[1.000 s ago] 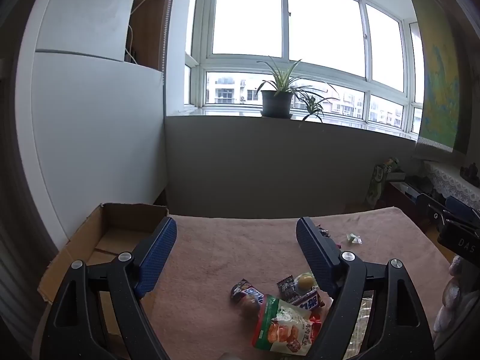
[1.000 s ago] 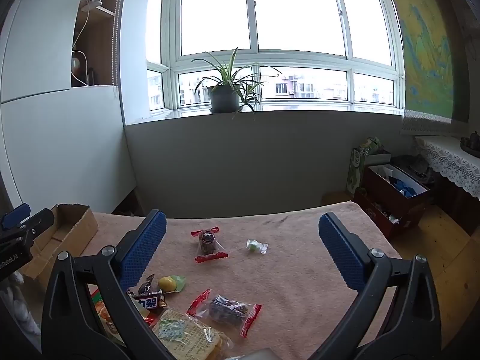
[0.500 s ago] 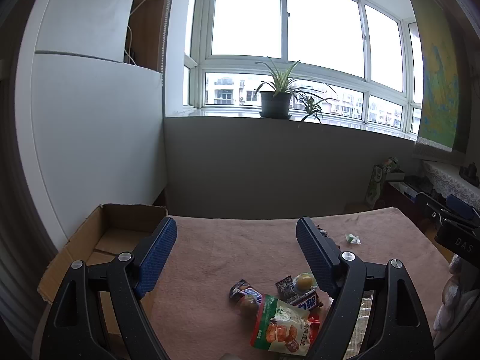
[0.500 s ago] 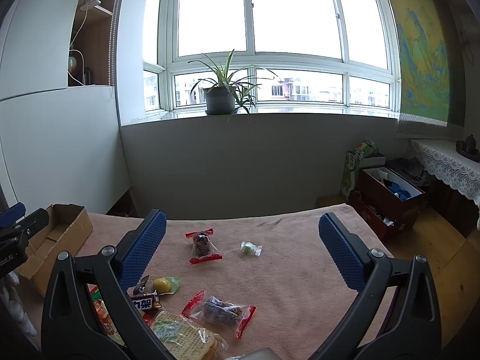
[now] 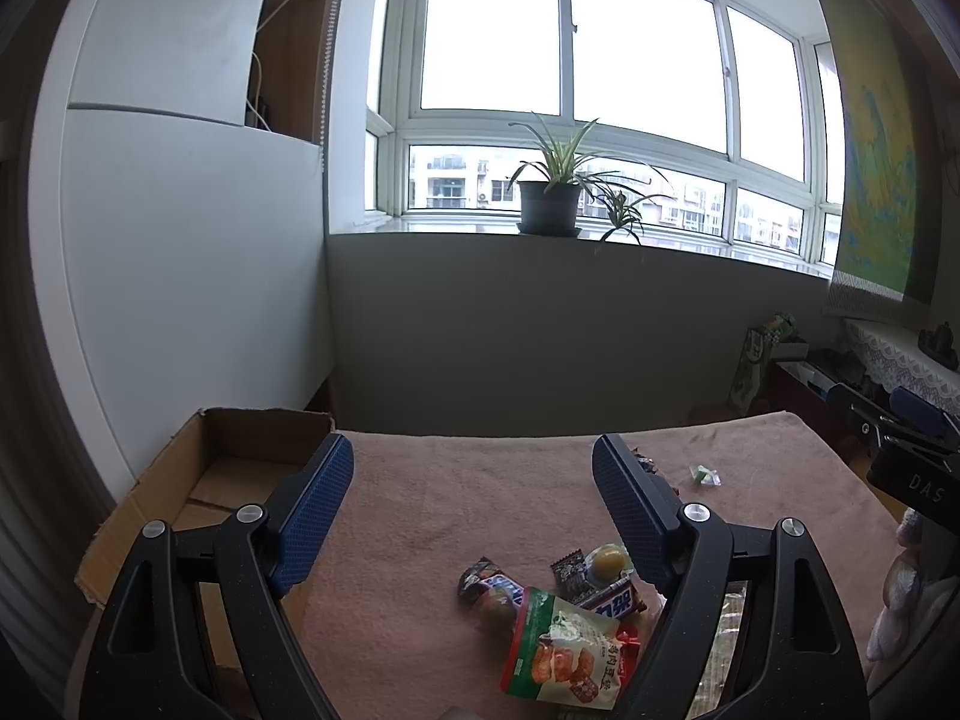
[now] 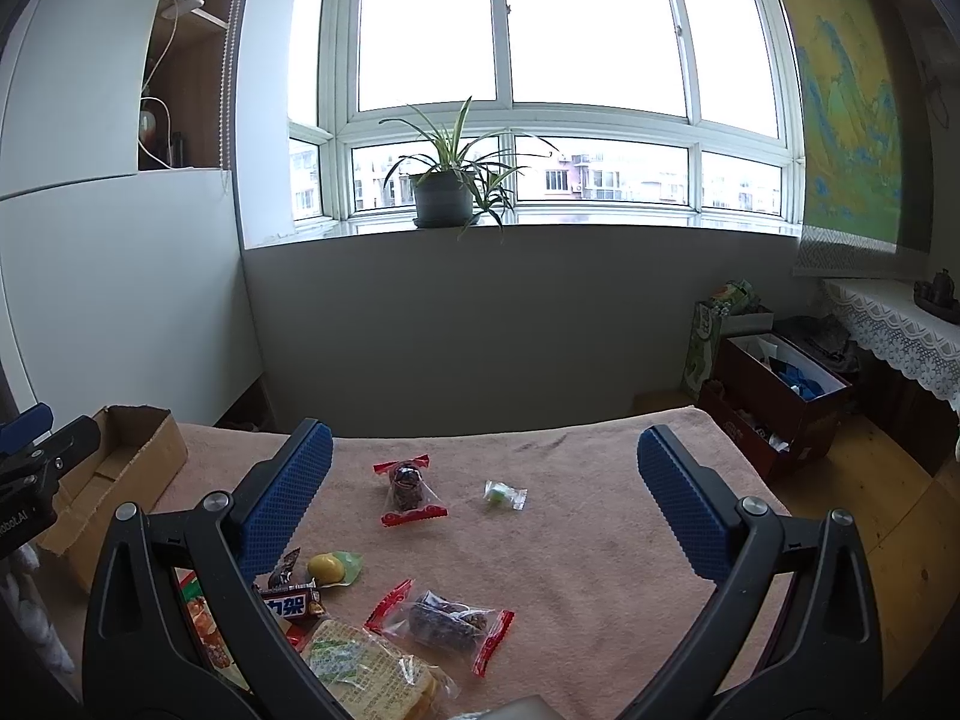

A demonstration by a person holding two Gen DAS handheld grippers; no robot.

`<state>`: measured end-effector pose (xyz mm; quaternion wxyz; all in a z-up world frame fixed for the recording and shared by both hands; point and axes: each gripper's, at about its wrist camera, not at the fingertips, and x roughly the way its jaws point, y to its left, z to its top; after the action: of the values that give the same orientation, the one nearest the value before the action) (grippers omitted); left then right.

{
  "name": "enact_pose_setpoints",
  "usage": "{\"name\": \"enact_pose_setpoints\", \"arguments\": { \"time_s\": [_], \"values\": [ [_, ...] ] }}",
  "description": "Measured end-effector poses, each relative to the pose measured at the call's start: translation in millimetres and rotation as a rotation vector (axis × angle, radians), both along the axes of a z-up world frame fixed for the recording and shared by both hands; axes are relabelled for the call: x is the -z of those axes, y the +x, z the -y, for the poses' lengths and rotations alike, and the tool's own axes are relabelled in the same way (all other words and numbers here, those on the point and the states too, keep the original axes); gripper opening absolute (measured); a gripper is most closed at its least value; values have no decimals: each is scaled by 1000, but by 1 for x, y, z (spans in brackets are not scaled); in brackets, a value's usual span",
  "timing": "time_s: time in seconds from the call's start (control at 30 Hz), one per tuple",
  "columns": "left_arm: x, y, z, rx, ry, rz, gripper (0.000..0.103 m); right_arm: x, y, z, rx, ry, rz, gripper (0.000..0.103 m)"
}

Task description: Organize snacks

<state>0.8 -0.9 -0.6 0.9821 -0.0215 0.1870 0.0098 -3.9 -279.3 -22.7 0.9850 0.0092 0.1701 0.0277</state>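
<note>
Two grippers hang above a tabletop (image 6: 600, 540) covered in pink cloth, both with fingers spread wide and gripping nothing. At the far left an open cardboard box (image 5: 240, 468) sits at the tabletop's left edge, flaps up, nothing visible inside it. The left gripper (image 5: 474, 504) hovers beside it, its left finger over the box's near corner and its right finger above the snack pile.

The snacks lie loose on the cloth, none in the box. Nearest the left gripper is a green pouch (image 5: 564, 654) lying partly over a brown bar (image 5: 489, 585). Just right of these are a red chocolate bar (image 6: 291, 603) and a yellow candy (image 6: 327, 567), close together. A cracker pack (image 6: 366, 669) lies at the near edge, with a clear red-edged packet (image 6: 444, 624) just beside it.

Farther back, between the fingers of the right gripper (image 6: 486, 492), a red-trimmed packet of dark pieces (image 6: 408, 489) sits alone, and a small green candy (image 6: 501, 493) lies near it to the right. The tabletop's right part is bare cloth.

A potted plant (image 6: 444, 180) stands on the windowsill behind.
</note>
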Motion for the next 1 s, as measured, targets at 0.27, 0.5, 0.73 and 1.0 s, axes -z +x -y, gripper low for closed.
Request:
{"name": "enact_pose_setpoints", "arguments": {
  "time_s": [0.27,0.5,0.73,1.0],
  "values": [
    [1,0,1,3,4,-1,82,1,0,-2,-1,-1,-4,103],
    [2,-1,0,1,3,-1,82,2,1,-2,-5,-5,-12,103],
    [3,-1,1,6,10,-3,82,3,1,-2,-9,-7,-16,103],
    [6,-2,-1,3,15,-10,82,8,0,1,-14,-19,-32,103]
  ]
}}
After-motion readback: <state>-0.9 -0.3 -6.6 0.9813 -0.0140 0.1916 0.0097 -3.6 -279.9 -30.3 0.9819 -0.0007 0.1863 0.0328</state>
